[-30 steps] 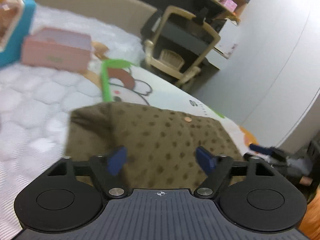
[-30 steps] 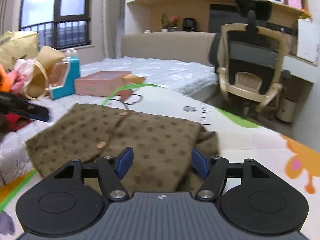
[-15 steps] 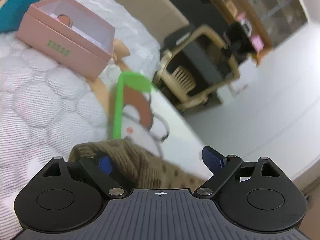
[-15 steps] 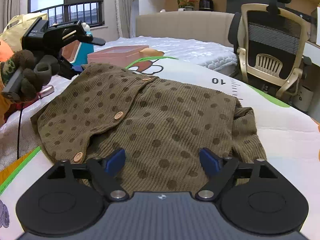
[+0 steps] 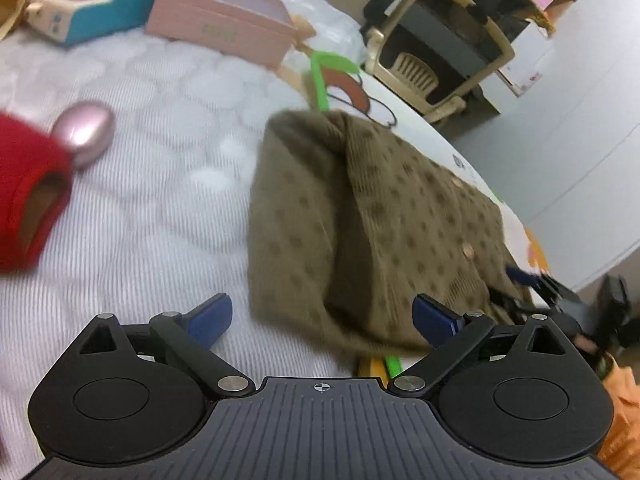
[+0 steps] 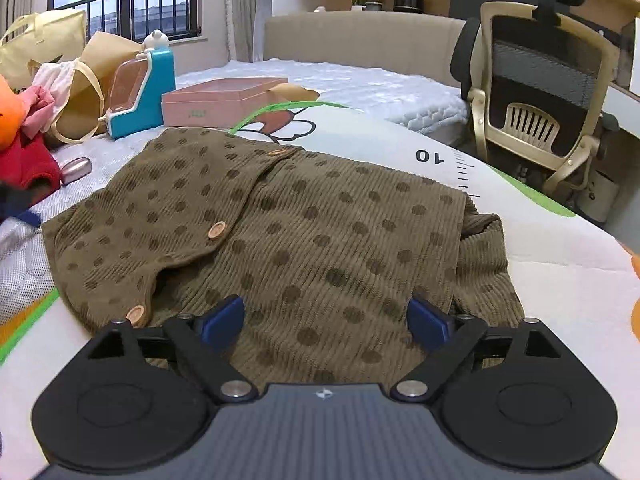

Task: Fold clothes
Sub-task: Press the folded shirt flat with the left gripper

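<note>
left gripper (image 5: 322, 316): jaws wide, empty
right gripper (image 6: 324, 318): jaws wide over cardigan (image 6: 280, 232)
risk: bunched right sleeve (image 6: 486, 264) could fold in crooked; cardigan may drag on mat (image 6: 560, 280)

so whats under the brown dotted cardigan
The brown dotted cardigan lies mostly on a white cartoon play mat, its far-left edge over the white quilted mattress. Whatever lies beneath its middle is covered by the cloth.
</note>
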Demonstrator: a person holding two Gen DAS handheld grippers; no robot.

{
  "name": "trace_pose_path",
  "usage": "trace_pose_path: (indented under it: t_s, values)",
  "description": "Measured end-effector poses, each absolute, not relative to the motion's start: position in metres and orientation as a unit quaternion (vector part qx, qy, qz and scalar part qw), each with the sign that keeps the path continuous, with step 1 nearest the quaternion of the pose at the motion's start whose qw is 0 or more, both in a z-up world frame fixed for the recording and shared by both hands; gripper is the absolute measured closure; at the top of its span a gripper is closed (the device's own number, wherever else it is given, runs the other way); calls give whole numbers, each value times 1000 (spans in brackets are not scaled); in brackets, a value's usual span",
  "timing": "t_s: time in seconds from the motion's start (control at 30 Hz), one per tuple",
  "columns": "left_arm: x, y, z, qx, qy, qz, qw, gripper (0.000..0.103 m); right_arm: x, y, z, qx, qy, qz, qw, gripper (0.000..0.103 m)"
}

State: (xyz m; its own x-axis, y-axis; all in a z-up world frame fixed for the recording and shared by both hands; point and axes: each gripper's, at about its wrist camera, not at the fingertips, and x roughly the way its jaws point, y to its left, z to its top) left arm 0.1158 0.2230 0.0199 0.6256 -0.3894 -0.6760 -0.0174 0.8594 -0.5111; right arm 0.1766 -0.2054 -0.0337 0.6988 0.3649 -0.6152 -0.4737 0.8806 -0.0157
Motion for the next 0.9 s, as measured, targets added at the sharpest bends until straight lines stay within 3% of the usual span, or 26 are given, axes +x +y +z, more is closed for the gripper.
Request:
trace_pose_path:
  t_s: [0.17, 0.43, 0.57, 0.9]
  values:
    - [127, 217, 13, -264, 384, -76, 881, 2, 178, -203, -21, -85, 302, 216, 925, 13]
    - [163, 196, -5, -272, 367, -75, 886, 2, 247, -229, 4, 56, 322, 208, 922, 18]
    - [163, 188, -8, -241, 368, -69, 895, 2, 274, -214, -37, 18, 367, 171, 914, 14]
    - [162, 186, -11, -227, 361, -70, 902, 1, 199, -178, 3, -26, 282, 240, 929, 14]
